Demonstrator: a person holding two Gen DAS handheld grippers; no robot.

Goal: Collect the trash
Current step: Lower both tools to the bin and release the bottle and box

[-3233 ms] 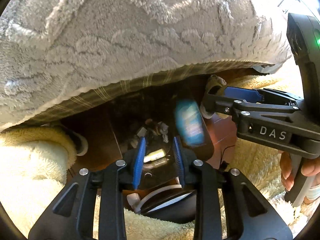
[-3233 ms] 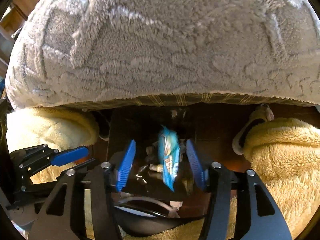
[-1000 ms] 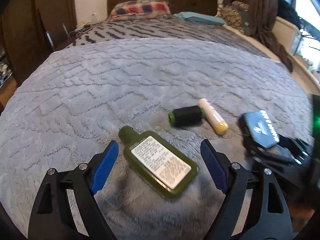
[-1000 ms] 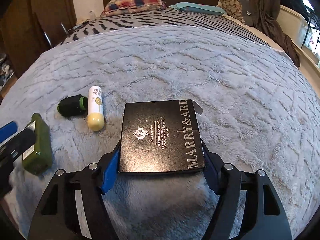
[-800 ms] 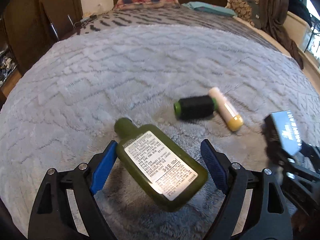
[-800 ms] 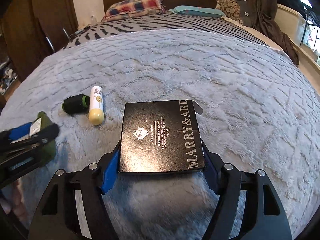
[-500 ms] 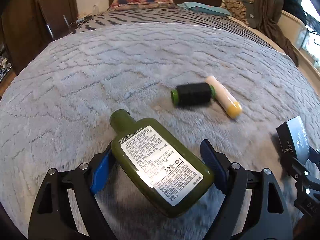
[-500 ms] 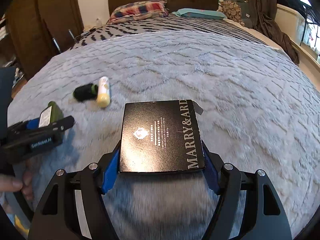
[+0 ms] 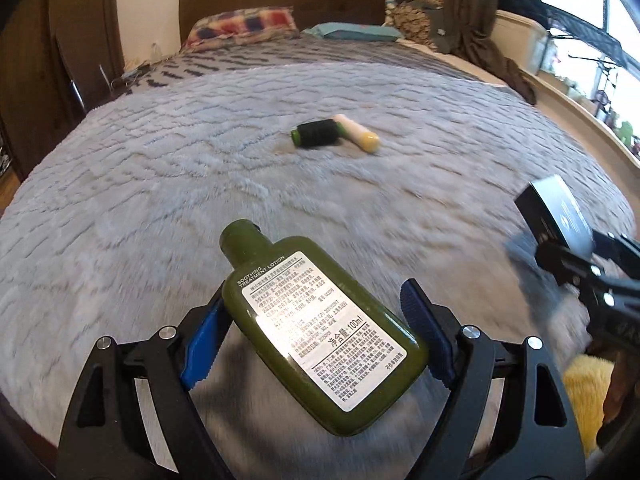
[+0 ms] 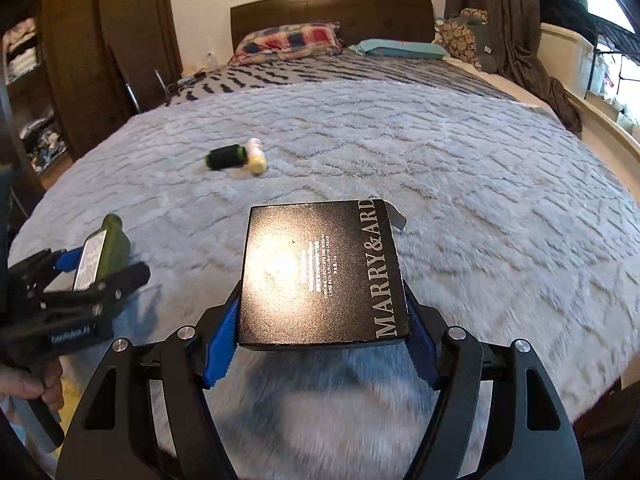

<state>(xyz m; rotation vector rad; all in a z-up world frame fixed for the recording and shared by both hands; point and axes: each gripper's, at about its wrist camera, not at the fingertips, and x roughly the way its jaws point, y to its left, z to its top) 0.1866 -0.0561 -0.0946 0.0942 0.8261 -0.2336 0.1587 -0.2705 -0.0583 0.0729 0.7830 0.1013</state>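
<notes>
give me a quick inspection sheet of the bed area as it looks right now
surface: grey plush blanket covering the bed, patterned sheet beyond it
job's things: green lotion bottle in the left tongs, held at a slant; black MARRY&ARD box in the right tongs, held flat
clutter: black roll with green end and white-yellow tube lying together on the blanket, ends touching
grippers: both shut on their items, raised above the blanket
cables: thin wires near the bed's far left corner, too small to identify
surroundings: dark wooden headboard, plaid pillow, teal pillow, brown curtain, wardrobe, bright window at right
</notes>
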